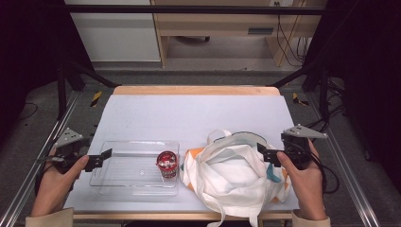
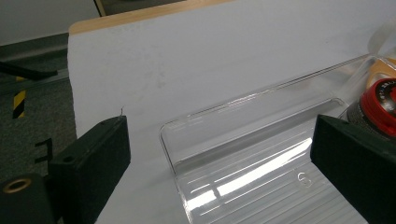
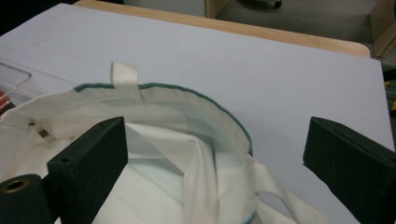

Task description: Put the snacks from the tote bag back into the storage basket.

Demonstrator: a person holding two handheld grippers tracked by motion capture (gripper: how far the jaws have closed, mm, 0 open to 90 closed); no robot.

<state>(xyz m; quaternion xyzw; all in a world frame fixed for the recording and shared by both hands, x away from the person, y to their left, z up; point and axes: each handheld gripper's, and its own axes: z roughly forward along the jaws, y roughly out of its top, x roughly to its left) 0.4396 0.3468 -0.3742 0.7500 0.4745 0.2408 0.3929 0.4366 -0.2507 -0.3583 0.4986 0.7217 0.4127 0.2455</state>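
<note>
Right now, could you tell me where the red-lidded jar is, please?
In the high view, the red-lidded jar stands upright in the right end of the clear tray, just left of the white tote bag.

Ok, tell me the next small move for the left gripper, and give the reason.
Probably ease the left gripper forward along the clear plastic tray toward the red-lidded cup. Its jaws stand open over the tray's left end, the cup stands at the far right end, and the tote bag beside it lies open-mouthed.
</note>
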